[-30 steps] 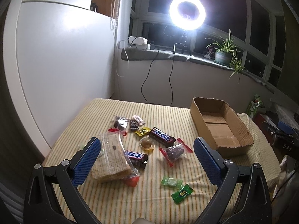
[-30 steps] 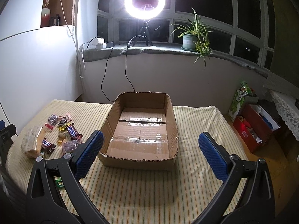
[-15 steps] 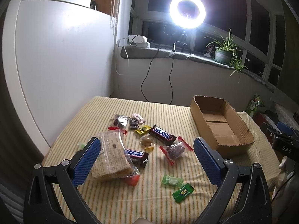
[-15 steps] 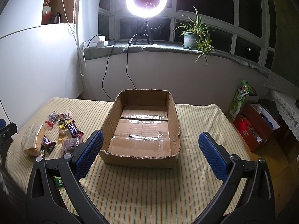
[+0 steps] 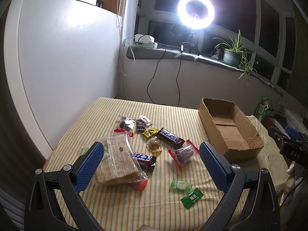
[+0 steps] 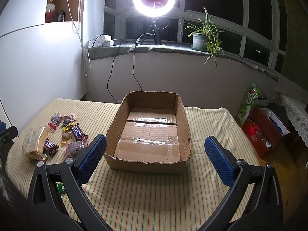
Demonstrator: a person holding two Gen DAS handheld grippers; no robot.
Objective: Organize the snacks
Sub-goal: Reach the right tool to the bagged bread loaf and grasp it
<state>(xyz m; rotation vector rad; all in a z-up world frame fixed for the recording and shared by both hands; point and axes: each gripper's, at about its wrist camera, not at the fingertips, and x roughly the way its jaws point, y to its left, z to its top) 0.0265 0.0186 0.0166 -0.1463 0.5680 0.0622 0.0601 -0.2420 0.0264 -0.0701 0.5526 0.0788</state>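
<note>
Snacks (image 5: pixel 152 150) are lying scattered on the striped cloth (image 5: pixel 119 207) left of the empty box (image 6: pixel 150 134) while you are holding your left gripper (image 5: pixel 151 165) wide open above them and your right gripper (image 6: pixel 155 159) wide open before the box, neither gripping anything.

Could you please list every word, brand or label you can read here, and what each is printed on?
"SNICKERS": brown chocolate bar, also legible in the right wrist view.
"DAS": black right gripper body.
Green candy wrapper: characters too small to read.
Second dark bar: lettering unclear.
</note>
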